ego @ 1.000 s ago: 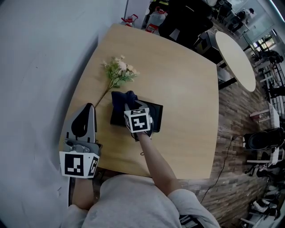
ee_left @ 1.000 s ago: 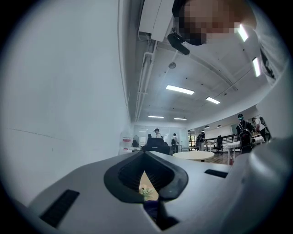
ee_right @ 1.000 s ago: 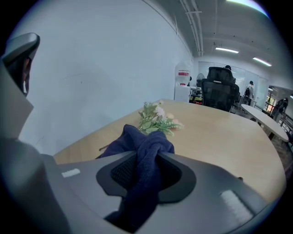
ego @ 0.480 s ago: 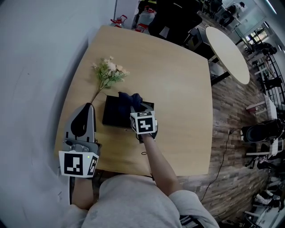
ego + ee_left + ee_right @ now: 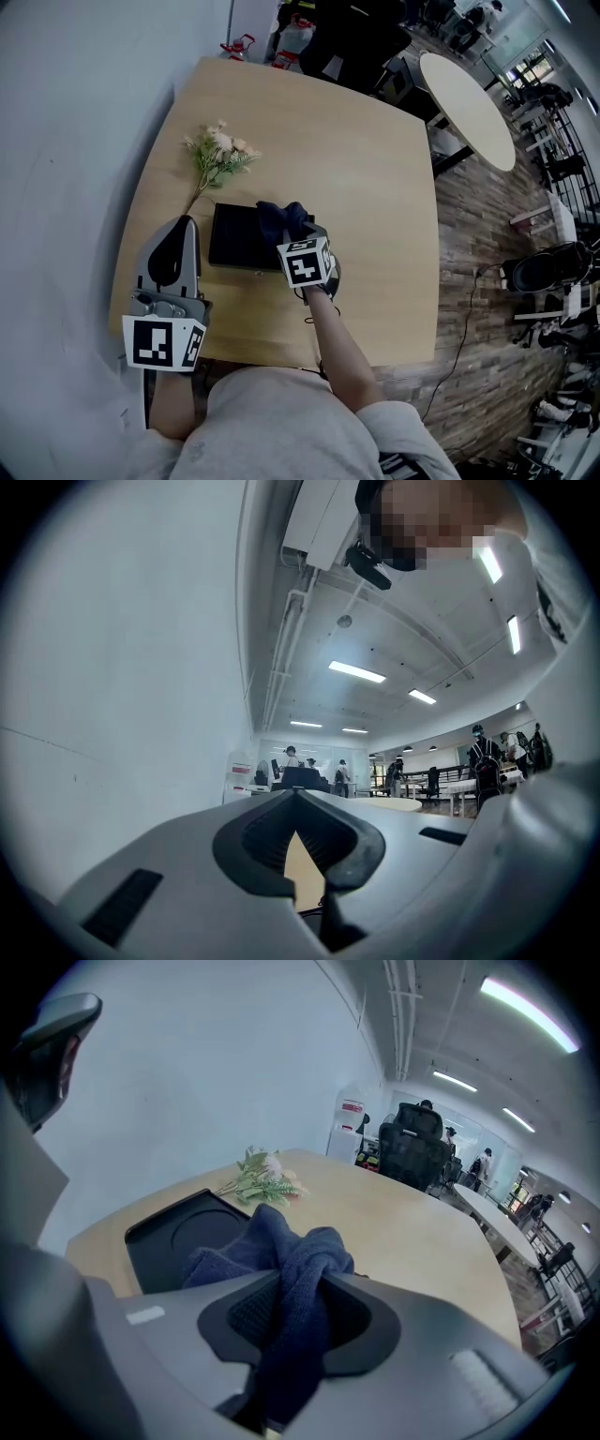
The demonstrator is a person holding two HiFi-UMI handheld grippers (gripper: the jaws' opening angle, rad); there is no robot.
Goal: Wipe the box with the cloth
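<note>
Roughly left of centre in the head view, the flat, smooth black box, a round recess in its top, lies on the pale wooden table with the bunched, nubbly dark-blue cloth on its right end. The right gripper pinches that cloth between its jaws. The left gripper, at lower left, has its jaws pressed together on nothing, and a flower sprig lies above the box.
</note>
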